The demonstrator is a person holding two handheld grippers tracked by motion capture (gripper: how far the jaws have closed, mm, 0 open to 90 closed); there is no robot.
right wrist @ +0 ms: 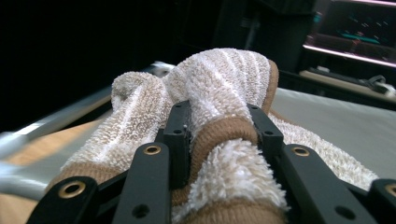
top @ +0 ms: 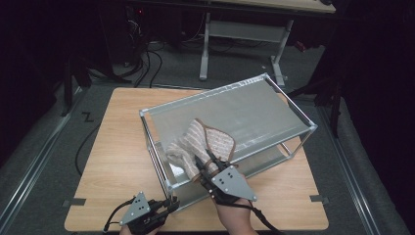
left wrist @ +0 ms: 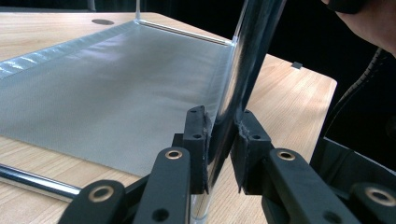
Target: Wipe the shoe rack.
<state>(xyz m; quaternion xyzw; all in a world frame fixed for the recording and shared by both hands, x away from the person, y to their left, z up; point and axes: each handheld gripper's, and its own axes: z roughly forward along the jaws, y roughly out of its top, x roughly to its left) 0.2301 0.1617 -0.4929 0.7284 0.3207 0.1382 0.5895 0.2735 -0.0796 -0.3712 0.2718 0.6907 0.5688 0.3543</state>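
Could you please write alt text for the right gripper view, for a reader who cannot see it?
The right gripper is clamped on a bunched striped towel with brown edging. Behind the towel lies the grey shelf of a metal rack.

Bare wooden table (top: 112, 147) lies open at the frame's left; at centre a metal-framed rack (top: 230, 105) blocks passage, a striped towel (top: 200, 144) heaped over its near-left corner, its upper right fabric shelf unoccupied.

A beige-and-white striped terry towel with brown edging (top: 200, 144) lies bunched and folded over the near edge of the silver metal-framed rack's grey fabric shelf (top: 254, 110), upright on the bench.
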